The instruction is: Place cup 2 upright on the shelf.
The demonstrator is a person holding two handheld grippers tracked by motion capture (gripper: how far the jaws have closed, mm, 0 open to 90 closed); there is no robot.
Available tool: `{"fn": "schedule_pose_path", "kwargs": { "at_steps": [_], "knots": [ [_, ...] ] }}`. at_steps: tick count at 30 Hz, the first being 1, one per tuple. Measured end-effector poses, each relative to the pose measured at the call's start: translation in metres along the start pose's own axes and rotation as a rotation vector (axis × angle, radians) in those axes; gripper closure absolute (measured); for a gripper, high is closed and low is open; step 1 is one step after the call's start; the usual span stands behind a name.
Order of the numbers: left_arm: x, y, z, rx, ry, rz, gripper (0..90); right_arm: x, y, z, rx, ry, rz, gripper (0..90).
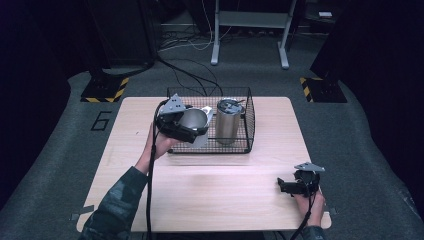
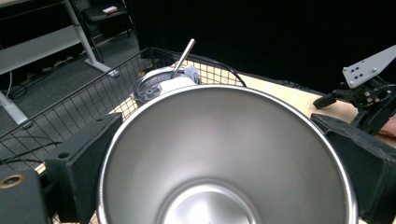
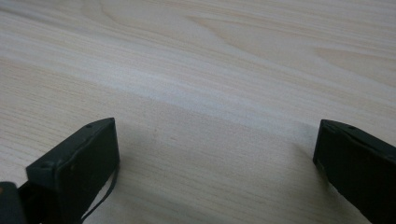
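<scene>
The left tool (image 1: 192, 125) grips a steel cup (image 1: 192, 119) between its jaws inside the wire basket (image 1: 248, 120), a lidded tumbler (image 1: 228, 121) just beyond it, while the right tool (image 1: 286, 185) rests released on the table (image 1: 225, 190).

left gripper (image 1: 192, 131) gripping steel cup (image 1: 193, 120), wire basket (image 1: 248, 120)

The open brushed stainless-steel cup (image 2: 224, 154) is showing a smooth, satin inner wall with soft reflections. The black wire-mesh basket (image 1: 248, 120) is looking thin and matt. The pale wooden counter (image 3: 210, 70) is showing fine grain, smooth and unglossed.
</scene>
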State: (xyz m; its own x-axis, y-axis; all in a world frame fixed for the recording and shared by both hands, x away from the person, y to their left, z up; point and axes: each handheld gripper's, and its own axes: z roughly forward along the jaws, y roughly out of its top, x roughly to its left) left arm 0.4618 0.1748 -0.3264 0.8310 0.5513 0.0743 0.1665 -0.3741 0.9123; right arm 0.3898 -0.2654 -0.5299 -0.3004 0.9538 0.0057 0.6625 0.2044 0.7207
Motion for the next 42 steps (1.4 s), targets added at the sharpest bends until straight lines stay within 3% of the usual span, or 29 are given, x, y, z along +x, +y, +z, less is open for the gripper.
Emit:
{"fn": "schedule_pose_path", "kwargs": {
  "at_steps": [10, 29, 34, 42],
  "knots": [
    [0.021, 0.007, 0.010, 0.005, 0.033, -0.022, 6.3, 0.000, 0.000, 0.000, 0.000, 0.000, 0.000, 0.0],
    [0.051, -0.002, 0.030, 0.082, 0.081, -0.072, 6.3, 0.000, 0.000, 0.000, 0.002, 0.001, -0.006, 0.0],
    [0.060, 0.000, 0.032, 0.069, 0.098, -0.094, 6.3, 0.000, 0.000, 0.000, 0.002, 0.001, -0.007, 0.0],
    [0.064, -0.002, 0.047, 0.122, 0.113, -0.071, 6.3, 0.000, 0.000, 0.000, 0.002, 0.001, -0.006, 0.0]
  ]
}}
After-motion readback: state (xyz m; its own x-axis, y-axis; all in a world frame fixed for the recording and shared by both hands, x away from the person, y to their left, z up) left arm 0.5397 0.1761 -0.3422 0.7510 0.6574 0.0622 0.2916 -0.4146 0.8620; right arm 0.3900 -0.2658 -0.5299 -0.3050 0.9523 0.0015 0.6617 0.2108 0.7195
